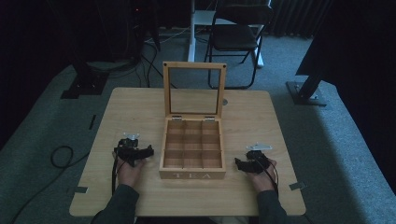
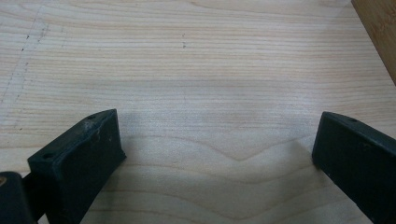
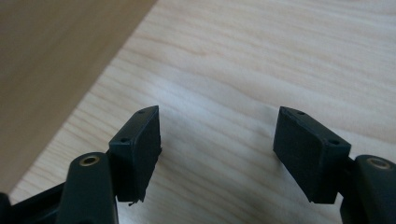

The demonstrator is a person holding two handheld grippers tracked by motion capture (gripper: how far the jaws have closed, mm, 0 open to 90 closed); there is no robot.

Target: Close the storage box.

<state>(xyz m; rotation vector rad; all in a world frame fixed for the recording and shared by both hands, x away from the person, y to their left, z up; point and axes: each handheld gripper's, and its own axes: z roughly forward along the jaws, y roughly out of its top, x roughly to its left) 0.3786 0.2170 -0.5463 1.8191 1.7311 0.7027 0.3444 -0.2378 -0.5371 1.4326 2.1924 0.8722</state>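
A wooden tea box [image 1: 192, 148] marked TEA stands in the middle of the table with its glass-paned lid [image 1: 193, 89] raised upright; its compartments look empty. My left gripper [image 1: 148, 151] rests on the table just left of the box, pointing toward it. In the left gripper view its jaws stand wide apart over bare wood, my left gripper [image 2: 215, 140] open, with a corner of the box [image 2: 378, 32] at the upper right. My right gripper [image 1: 237, 163] lies right of the box. In the right gripper view my right gripper [image 3: 217, 135] is partly open with nothing between its jaws, the box wall [image 3: 51, 65] at the left.
The light wooden table [image 1: 126, 107] has bare surface around the box. A folding chair [image 1: 238, 37] and stand bases sit on the grey carpet behind it. A cable [image 1: 60, 156] loops on the floor at the left.
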